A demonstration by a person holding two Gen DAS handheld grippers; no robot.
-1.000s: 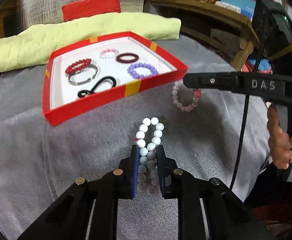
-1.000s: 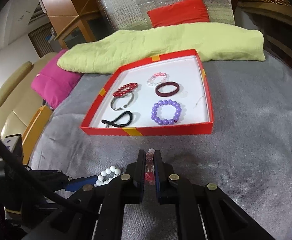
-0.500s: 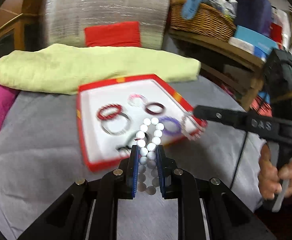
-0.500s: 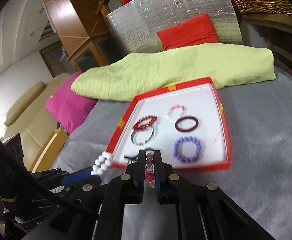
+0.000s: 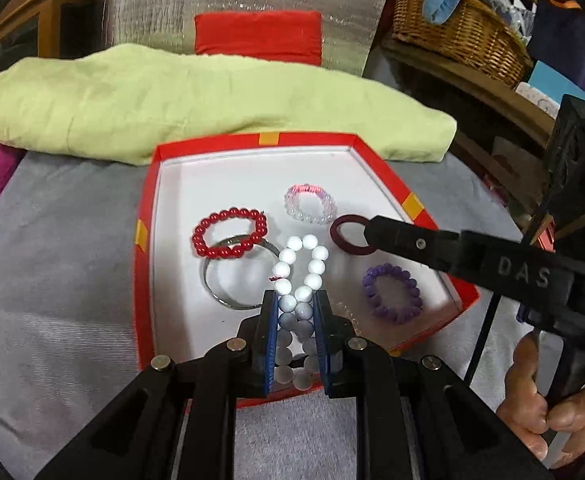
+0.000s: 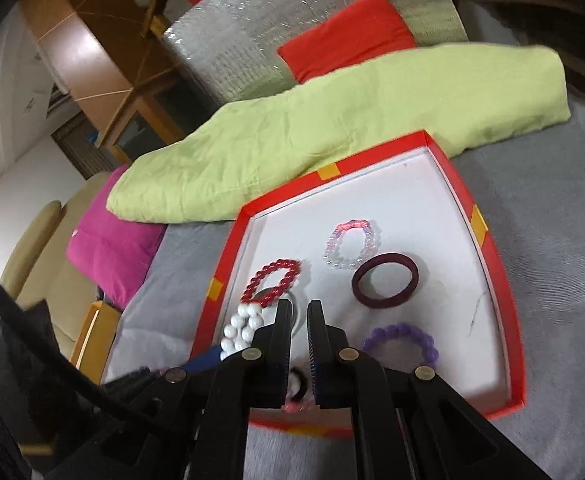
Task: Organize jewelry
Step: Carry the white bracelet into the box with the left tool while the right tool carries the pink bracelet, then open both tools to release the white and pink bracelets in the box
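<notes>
My left gripper (image 5: 295, 300) is shut on a white bead bracelet (image 5: 288, 255), which sticks out past the fingertips above the red box (image 5: 142, 280). My right gripper (image 6: 299, 308) is shut; only a pink bit of the pink bead bracelet (image 6: 294, 407) shows low between its fingers. Its tip (image 5: 368, 230) hangs over the maroon ring (image 5: 350, 250). In the box lie a red bead bracelet (image 5: 228, 236), a silver bangle (image 5: 212, 284), a pink-clear bracelet (image 5: 308, 204) and a purple one (image 5: 392, 294). A black hair tie (image 6: 298, 382) is mostly hidden.
The box sits on grey cloth (image 5: 52, 280). Behind it lie a long yellow-green cushion (image 5: 172, 100) and a red cushion (image 5: 256, 36); a magenta cushion (image 6: 112, 248) is at the left. A wicker basket (image 5: 452, 28) stands on a wooden shelf at the right. A hand (image 5: 552, 412) grips the right tool.
Both grippers have moved forward from the grey cloth to above the box, each still shut on its bracelet. The pink bracelet now shows far less between the right fingers.
</notes>
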